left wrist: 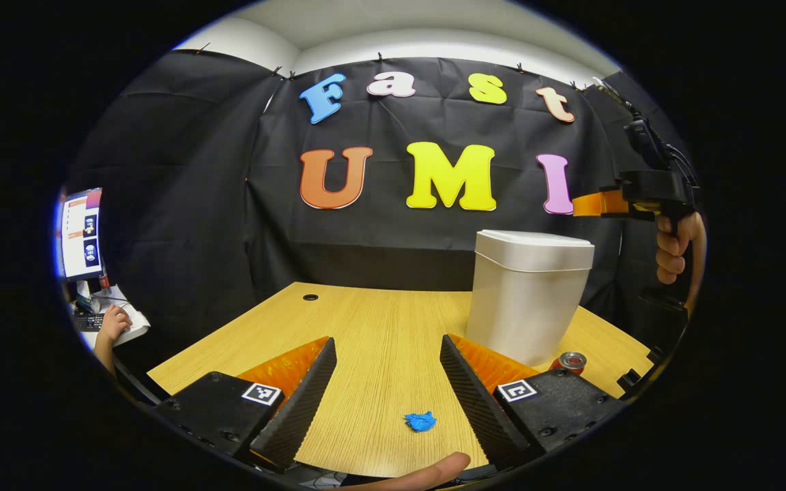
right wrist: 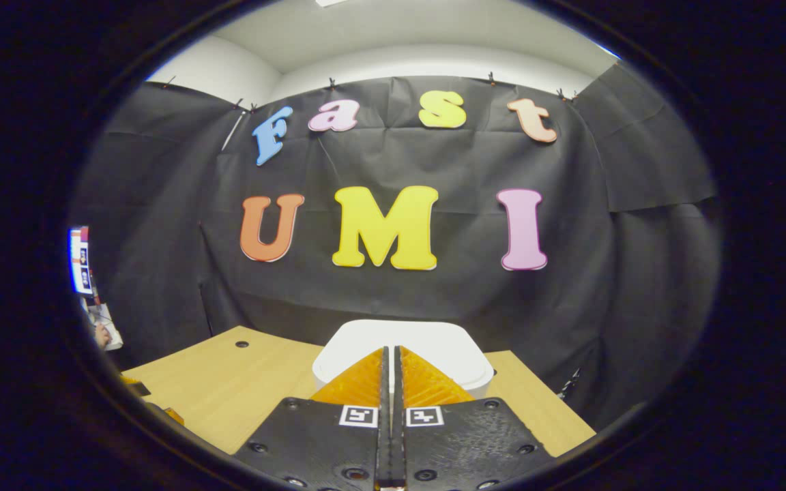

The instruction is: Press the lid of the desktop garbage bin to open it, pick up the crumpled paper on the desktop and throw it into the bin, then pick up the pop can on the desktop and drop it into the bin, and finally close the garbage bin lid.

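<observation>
Bin: the white garbage bin (left wrist: 528,300) stands upright on the wooden desk (left wrist: 379,320), long axis vertical, lid (left wrist: 535,240) shut and level; in the left gripper view it sits at about 2 o'clock from the centre of the desk.
Bin from above: in the right gripper view the lid (right wrist: 427,341) lies just beyond the fingertips, at 12 o'clock from them.
Crumpled paper: a small blue wad (left wrist: 421,421) on the desk near its front edge, at 6 o'clock — no clear long axis.
Pop can: a red can (left wrist: 571,362) at the bin's foot, at about 4 o'clock from it; partly hidden behind the left gripper's finger, so its lie cannot be told.
Left gripper (left wrist: 387,382): fingers spread wide, nothing between them but bare desk and the paper farther down.
Right gripper (right wrist: 389,372): fingers pressed together, pinching nothing — seen in the left gripper view (left wrist: 587,204) above the bin, held by a hand (left wrist: 676,249).
Surroundings: a monitor (left wrist: 81,234) at 9 o'clock, another hand (left wrist: 114,323) below it.
</observation>
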Tool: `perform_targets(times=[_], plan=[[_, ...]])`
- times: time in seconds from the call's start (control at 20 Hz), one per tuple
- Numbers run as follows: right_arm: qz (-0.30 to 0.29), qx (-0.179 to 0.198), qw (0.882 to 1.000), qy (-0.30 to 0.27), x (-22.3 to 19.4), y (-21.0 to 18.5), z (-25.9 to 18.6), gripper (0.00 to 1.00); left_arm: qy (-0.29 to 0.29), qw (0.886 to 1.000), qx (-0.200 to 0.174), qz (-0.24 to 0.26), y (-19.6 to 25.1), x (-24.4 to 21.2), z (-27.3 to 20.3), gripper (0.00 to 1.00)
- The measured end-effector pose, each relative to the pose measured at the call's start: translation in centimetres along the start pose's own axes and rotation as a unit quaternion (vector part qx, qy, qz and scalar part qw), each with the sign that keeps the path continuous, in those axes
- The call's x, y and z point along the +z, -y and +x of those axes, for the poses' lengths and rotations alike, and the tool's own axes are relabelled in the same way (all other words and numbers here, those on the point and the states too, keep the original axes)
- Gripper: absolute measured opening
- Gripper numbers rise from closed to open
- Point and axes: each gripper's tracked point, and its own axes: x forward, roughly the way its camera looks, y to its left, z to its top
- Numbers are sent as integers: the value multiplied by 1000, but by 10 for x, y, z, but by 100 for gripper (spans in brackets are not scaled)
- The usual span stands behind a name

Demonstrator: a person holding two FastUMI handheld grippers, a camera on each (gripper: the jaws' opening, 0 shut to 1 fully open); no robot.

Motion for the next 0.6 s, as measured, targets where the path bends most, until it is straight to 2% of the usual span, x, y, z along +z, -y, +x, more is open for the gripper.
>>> perform_targets(times=[0.15,0.4,0.6], plan=[[8,-4,1000,-6,-3,7,20,1,-2,1000,-1,6,0,-1,1,99],[25,-18,998,-48,-32,13,50,0,-7,1000,1,9,-1,-5,4,99],[28,-15,998,-51,-39,16,55,1,2,1000,15,19,-9,0,5,99]])
